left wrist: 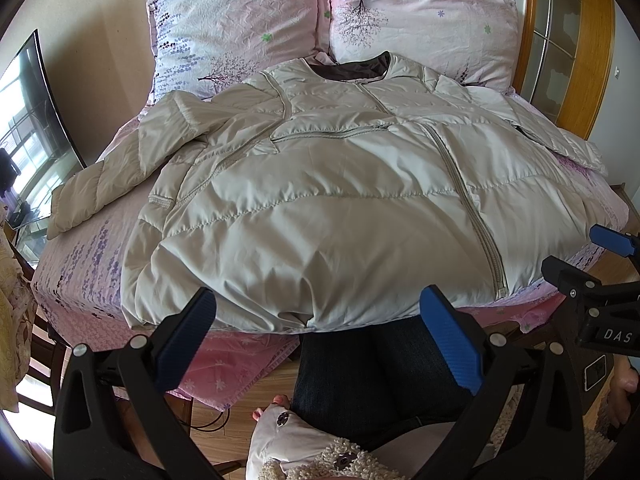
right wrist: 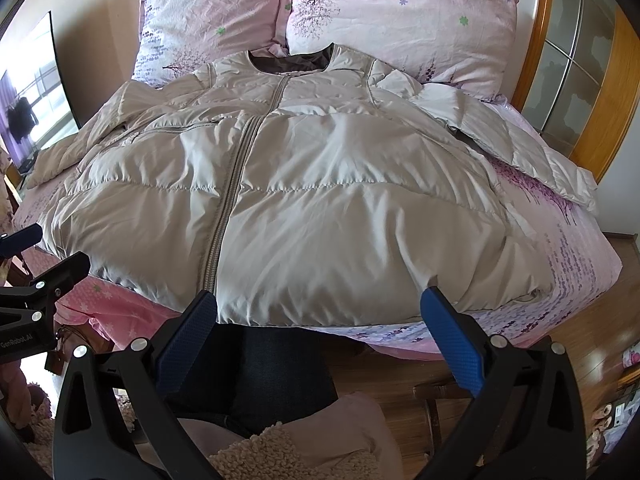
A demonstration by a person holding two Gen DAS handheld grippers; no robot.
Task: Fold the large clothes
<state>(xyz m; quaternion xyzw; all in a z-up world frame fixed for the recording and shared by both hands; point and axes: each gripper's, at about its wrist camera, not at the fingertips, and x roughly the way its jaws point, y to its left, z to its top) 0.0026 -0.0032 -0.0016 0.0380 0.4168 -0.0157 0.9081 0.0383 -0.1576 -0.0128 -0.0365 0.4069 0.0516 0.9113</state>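
A large beige puffer jacket [left wrist: 320, 184] lies spread face up on the bed, zipped, collar toward the pillows, sleeves out to each side. It also shows in the right wrist view [right wrist: 304, 192]. My left gripper [left wrist: 316, 332] is open and empty, held just off the jacket's hem at the bed's front edge. My right gripper [right wrist: 318, 332] is open and empty, also just in front of the hem. The right gripper shows at the right edge of the left wrist view [left wrist: 588, 256]. The left gripper shows at the left edge of the right wrist view [right wrist: 40, 252].
The bed [left wrist: 76, 264] has a pink floral sheet and two pillows [left wrist: 240, 28] at the head. A wooden headboard [left wrist: 592, 60] stands at the right. A television [left wrist: 36, 120] stands at the left. The person's legs [left wrist: 360, 368] and wooden floor [right wrist: 400, 372] are below.
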